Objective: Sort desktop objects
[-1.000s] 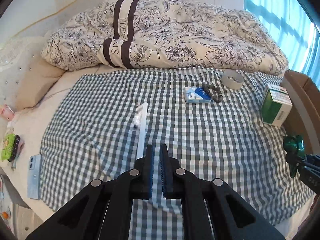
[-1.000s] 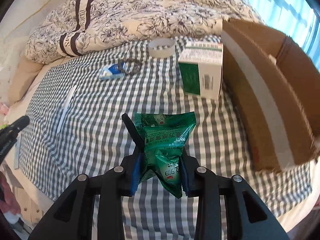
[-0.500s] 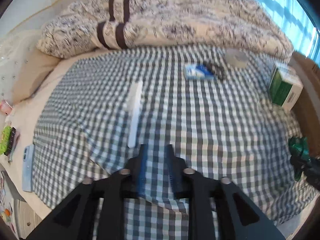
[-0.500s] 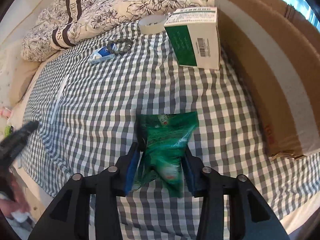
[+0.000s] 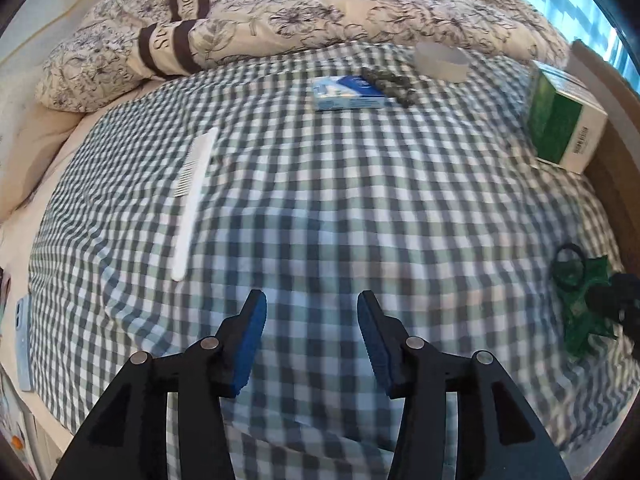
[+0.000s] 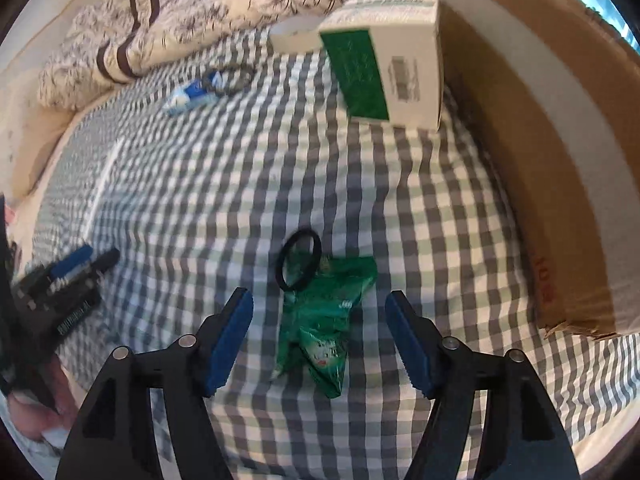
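A crumpled green packet [image 6: 326, 322] lies on the checked cloth [image 6: 240, 184], between the spread fingers of my open right gripper [image 6: 320, 332] and free of them. A black hair tie [image 6: 299, 265] rests at its top edge. My left gripper [image 5: 310, 332] is open over bare cloth [image 5: 340, 200], with a white comb [image 5: 192, 196] up to its left. Further back lie a blue-white packet [image 5: 346, 94], a dark bead bracelet [image 5: 390, 84], a tape roll [image 5: 442, 62] and a green-white box [image 5: 566, 122]. The green packet [image 5: 580, 312] also shows at far right.
An open cardboard box [image 6: 552, 152] stands along the right side of the cloth. A floral quilt [image 5: 320, 12] is heaped at the back. A blue phone [image 5: 23, 346] lies off the cloth's left edge. The left gripper [image 6: 64, 284] appears at far left in the right wrist view.
My right gripper has opened and let go of the green packet, which now lies on the cloth with a hair tie beside it. My left gripper opened too and shifted right of the comb.
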### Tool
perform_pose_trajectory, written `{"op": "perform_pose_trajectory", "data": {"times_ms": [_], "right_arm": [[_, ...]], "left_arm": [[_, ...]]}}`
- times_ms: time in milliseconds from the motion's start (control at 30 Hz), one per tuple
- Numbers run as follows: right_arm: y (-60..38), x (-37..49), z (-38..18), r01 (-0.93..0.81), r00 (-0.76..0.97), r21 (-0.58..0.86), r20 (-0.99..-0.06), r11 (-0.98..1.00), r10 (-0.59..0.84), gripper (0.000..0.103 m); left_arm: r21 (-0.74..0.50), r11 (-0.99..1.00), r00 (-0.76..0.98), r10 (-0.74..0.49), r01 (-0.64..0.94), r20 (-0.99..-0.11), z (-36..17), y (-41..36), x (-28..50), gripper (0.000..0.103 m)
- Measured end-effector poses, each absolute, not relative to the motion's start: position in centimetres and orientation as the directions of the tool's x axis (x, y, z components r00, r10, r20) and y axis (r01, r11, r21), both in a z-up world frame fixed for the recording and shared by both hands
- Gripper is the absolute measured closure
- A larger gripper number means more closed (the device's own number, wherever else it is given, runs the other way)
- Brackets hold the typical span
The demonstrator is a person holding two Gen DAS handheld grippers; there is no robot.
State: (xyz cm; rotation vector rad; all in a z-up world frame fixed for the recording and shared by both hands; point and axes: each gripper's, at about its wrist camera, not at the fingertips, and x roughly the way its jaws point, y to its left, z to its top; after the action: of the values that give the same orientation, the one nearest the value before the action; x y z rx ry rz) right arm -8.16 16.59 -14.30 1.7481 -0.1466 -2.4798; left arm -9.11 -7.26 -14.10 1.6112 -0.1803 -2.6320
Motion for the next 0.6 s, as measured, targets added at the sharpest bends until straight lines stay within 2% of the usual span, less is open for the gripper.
{"op": "perform_pose_trajectory", "data": {"times_ms": [33, 67, 100, 133, 167, 400, 600], "right_arm": [[16.5, -8.2, -14.8, 0.032, -0.322, 0.138, -0.936, -0.990, -0.141, 0.035], [16.4, -8.4, -15.4, 0.032, -0.310, 0.137, -0.940, -0.990, -0.140, 0.039], [16.3, -8.5, -16.0, 0.024, -0.295, 0.130, -0.946, -0.991, -0.132, 0.047], [16.3, -8.6, -16.5, 0.016, -0.283, 0.117, -0.952, -0.993, -0.116, 0.065], [16.4, -8.6, -16.6, 0.012, -0.283, 0.113, -0.953, -0.994, -0.112, 0.067], [16.5, -8.2, -15.6, 0.003, -0.297, 0.113, -0.949, -0.994, -0.109, 0.070], [16.2, -8.1, -14.8, 0.019, -0.310, 0.110, -0.944, -0.994, -0.111, 0.070]], "left_arm": [[0.129, -0.992, -0.453, -0.115, -0.001, -0.884, -14.2, -7.8, -9.2, 0.053], [0.130, -0.991, -0.449, -0.124, 0.017, -0.885, -14.3, -8.5, -9.4, 0.053], [0.129, -0.991, -0.446, -0.130, 0.035, -0.885, -14.4, -9.2, -9.4, 0.053], [0.131, -0.990, -0.444, -0.140, 0.050, -0.885, -14.4, -9.8, -9.5, 0.053], [0.134, -0.989, -0.443, -0.148, 0.063, -0.884, -14.4, -10.4, -9.5, 0.053], [0.126, -0.982, -0.442, -0.175, 0.138, -0.880, -14.6, -14.5, -10.7, 0.053], [0.119, -0.983, -0.454, -0.169, 0.138, -0.875, -15.7, -15.7, -12.7, 0.052]]}}
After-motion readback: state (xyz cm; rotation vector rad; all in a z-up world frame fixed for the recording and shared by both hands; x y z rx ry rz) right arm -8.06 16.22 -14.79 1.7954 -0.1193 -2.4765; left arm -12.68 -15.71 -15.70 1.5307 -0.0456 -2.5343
